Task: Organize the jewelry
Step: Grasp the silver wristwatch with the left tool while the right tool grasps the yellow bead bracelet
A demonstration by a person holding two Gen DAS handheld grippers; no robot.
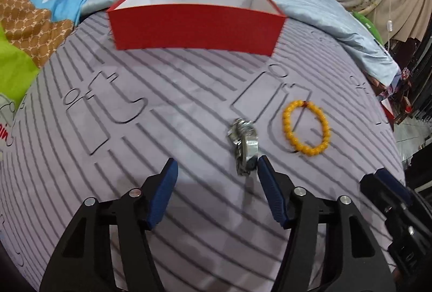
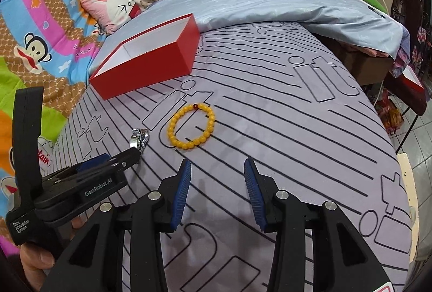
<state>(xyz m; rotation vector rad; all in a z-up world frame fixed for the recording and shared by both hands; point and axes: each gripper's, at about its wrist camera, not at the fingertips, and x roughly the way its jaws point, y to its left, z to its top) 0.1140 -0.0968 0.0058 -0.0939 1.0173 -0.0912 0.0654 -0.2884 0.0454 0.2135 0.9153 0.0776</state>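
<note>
A silver metal watch (image 1: 244, 146) lies on the striped lilac sheet, just ahead of my left gripper's right fingertip; it also shows in the right wrist view (image 2: 139, 140). A yellow bead bracelet (image 1: 306, 127) lies flat to its right, and ahead of my right gripper (image 2: 217, 167) in the right wrist view (image 2: 191, 126). An open red box (image 1: 197, 27) with a white inside stands farther back (image 2: 145, 59). My left gripper (image 1: 217, 167) is open and empty. My right gripper is open and empty.
A light blue quilt (image 2: 283, 0) lies behind the box. Cartoon bedding (image 2: 40, 30) and a pink pillow (image 2: 113, 8) lie at the left. The bed's edge drops off at the right, where a red stool (image 2: 410, 86) stands on the tiled floor.
</note>
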